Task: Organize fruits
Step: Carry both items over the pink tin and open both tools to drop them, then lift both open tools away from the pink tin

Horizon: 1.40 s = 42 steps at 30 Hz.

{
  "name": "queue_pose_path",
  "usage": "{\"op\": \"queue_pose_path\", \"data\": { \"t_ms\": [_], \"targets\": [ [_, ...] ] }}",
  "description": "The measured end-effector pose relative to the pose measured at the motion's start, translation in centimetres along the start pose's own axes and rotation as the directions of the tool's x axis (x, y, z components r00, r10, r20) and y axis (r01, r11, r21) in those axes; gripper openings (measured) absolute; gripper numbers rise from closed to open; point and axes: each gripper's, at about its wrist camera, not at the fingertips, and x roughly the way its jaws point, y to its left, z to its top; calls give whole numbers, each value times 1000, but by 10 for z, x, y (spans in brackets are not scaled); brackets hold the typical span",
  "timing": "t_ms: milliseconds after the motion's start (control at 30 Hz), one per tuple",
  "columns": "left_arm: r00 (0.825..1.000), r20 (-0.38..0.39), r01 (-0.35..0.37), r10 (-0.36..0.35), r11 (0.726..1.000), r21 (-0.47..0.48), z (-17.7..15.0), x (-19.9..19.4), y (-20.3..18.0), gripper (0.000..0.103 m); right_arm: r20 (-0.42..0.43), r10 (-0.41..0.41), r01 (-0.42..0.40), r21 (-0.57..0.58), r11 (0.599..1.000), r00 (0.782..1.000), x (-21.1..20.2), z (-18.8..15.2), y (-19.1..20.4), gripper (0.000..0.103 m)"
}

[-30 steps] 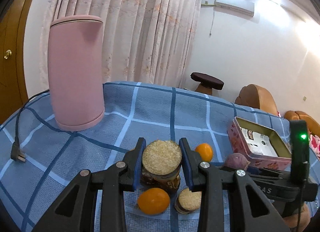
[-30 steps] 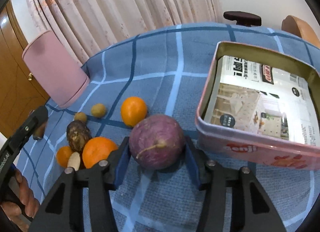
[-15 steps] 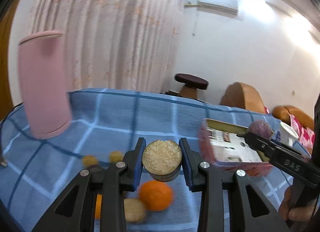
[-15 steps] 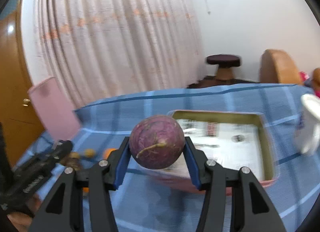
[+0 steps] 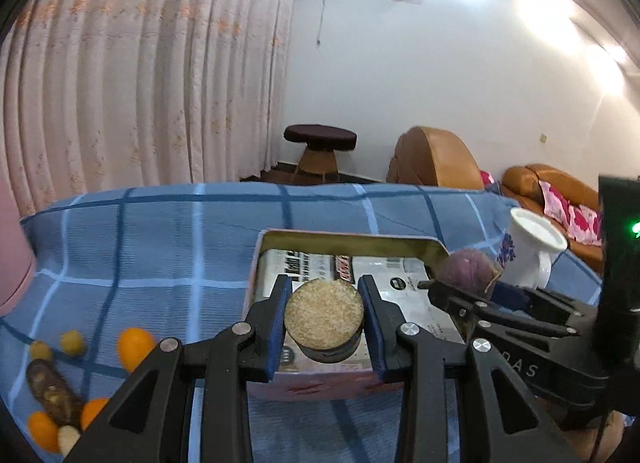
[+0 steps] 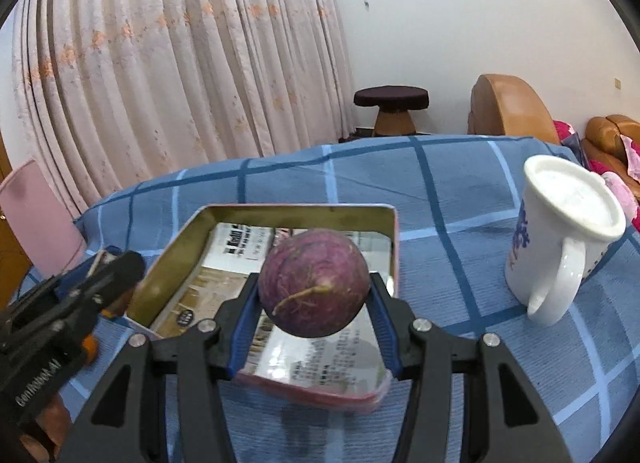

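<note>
The left tool (image 5: 324, 317) is clamped on a round brown piece with a pale, grainy cut face (image 5: 324, 313), held in the air over the near end of the open tin (image 5: 344, 237). The right tool (image 6: 314, 303) grips a purple round fruit (image 6: 313, 283) above the same tin (image 6: 296, 211), whose bottom is lined with printed paper. On the blue checked table (image 5: 160, 247), oranges (image 5: 134, 347) and small brown pieces lie left of the tin. A white mug (image 6: 560, 231) stands to the tin's right.
</note>
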Motion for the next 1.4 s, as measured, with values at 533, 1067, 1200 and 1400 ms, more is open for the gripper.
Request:
{"op": "queue_pose_path", "data": {
  "t_ms": [533,1067,1200,1400],
  "targets": [
    [995,-96,-37,40,999,40,-12,25,-12,36,-45,18,-18,-1,1000,999,12,-5,-1,55],
    [992,-2,-125,125,992,35,-14,5,-9,84,121,40,-48,64,997,992,-16,0,-8,96],
    [986,31,-165,164,985,48,-14,-1,-9,84,166,4,-12,49,999,986,-22,2,-5,96],
    [974,43,-224,222,974,36,-17,-6,3,84,165,-21,12,53,999,986,-15,1,-5,96]
  ]
}}
